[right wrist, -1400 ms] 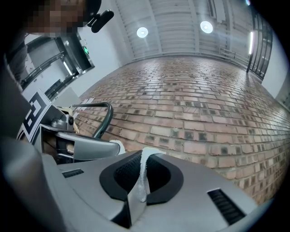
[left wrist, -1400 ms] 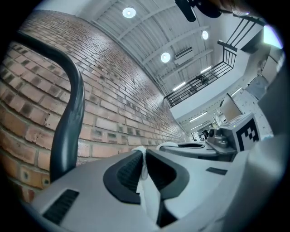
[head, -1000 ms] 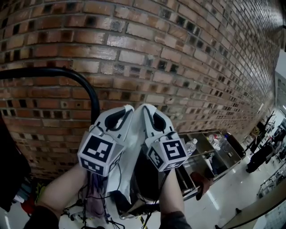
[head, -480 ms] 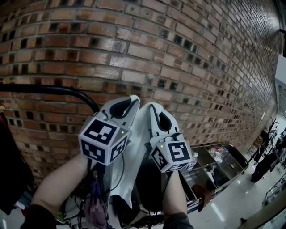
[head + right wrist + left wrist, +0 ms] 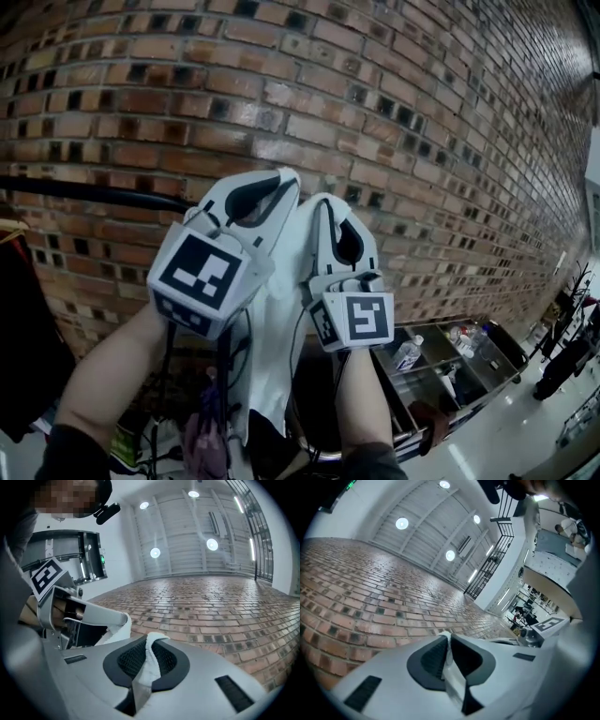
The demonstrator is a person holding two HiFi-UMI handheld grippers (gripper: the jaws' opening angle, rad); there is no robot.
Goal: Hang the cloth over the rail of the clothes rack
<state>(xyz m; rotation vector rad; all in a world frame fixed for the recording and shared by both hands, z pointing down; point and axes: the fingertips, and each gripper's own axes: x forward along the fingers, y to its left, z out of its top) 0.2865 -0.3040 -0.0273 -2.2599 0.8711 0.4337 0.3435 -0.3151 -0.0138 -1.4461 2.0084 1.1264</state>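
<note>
White cloth (image 5: 270, 347) is pinched in both tools: left gripper (image 5: 281, 178) and right gripper (image 5: 326, 202) are each clamped on its top edge, side by side. The grip is made. The black rail (image 5: 84, 190) stands about level with the tips — draping the cloth over it is, I judge, not yet done.

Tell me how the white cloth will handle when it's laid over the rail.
Probably floppy: the cloth hangs limp below the left gripper and right gripper. Likely light, since thin pinched edges carry it. It should drape over the rail, though it may slide if uneven.
</note>
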